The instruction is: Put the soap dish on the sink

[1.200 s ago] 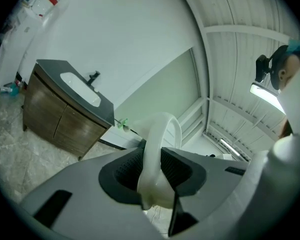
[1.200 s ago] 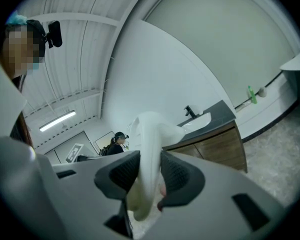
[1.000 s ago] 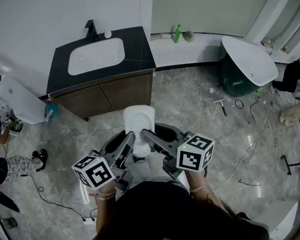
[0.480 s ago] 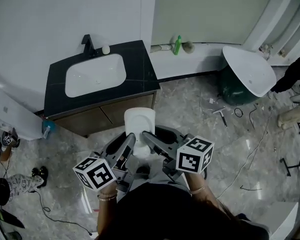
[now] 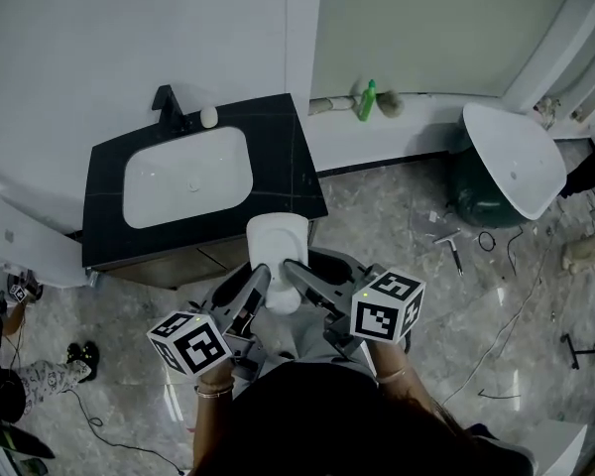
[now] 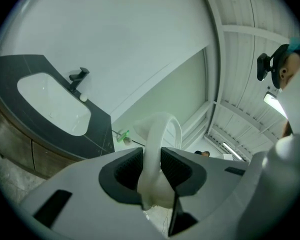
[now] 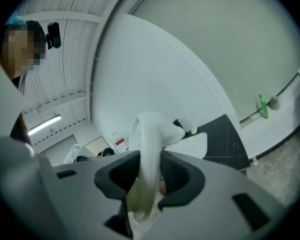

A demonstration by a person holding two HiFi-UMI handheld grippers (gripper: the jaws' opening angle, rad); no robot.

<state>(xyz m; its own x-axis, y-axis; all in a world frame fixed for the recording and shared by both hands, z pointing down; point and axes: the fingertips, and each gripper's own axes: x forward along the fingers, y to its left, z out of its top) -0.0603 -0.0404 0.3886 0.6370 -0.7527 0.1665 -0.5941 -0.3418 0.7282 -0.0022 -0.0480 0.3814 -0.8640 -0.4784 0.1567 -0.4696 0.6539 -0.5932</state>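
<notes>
I carry a white soap dish (image 5: 277, 251) between both grippers, in front of me above the floor. My left gripper (image 5: 258, 281) is shut on its left rim, and in the left gripper view the dark pads pinch the white rim (image 6: 155, 149). My right gripper (image 5: 290, 271) is shut on the right rim, its pads pressing the dish (image 7: 147, 159). The black sink counter (image 5: 296, 181) with its white basin (image 5: 188, 178) lies just ahead and to the left. A black faucet (image 5: 166, 102) stands at the back.
A wooden cabinet front (image 5: 159, 266) sits under the counter. A green bottle (image 5: 367, 99) stands on a white ledge at the back. A loose white basin (image 5: 516, 162) leans on a dark bin at the right. Tools and cables (image 5: 456, 246) lie on the marble floor.
The sink counter has come closer and lower in the head view as I carried the dish toward it. Both grips on the dish look the same.
</notes>
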